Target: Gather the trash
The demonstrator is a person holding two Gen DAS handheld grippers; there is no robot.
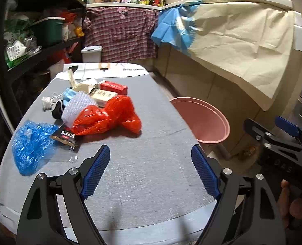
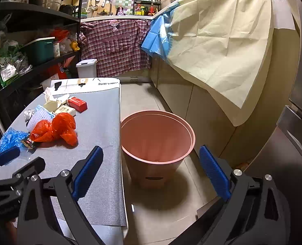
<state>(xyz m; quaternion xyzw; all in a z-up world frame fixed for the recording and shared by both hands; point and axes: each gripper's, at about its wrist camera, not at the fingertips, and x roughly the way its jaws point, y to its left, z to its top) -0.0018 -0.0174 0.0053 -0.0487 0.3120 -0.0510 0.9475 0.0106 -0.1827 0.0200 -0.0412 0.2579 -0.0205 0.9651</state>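
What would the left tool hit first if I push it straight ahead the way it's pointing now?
Most likely the bare grey table mat: the open left tool tilts downward at it, with nothing between. The crumpled red plastic bag lies farther on, slightly left, though depth is uncertain.

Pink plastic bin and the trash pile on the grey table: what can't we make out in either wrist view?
- Pink plastic bin: its bottom is out of sight in the right wrist view, hidden by its own near wall; in the left wrist view the grey table edge cuts it.
- Black wrapper: print too small to read.
- Items behind the crumpled red plastic bag: partly covered in both views.
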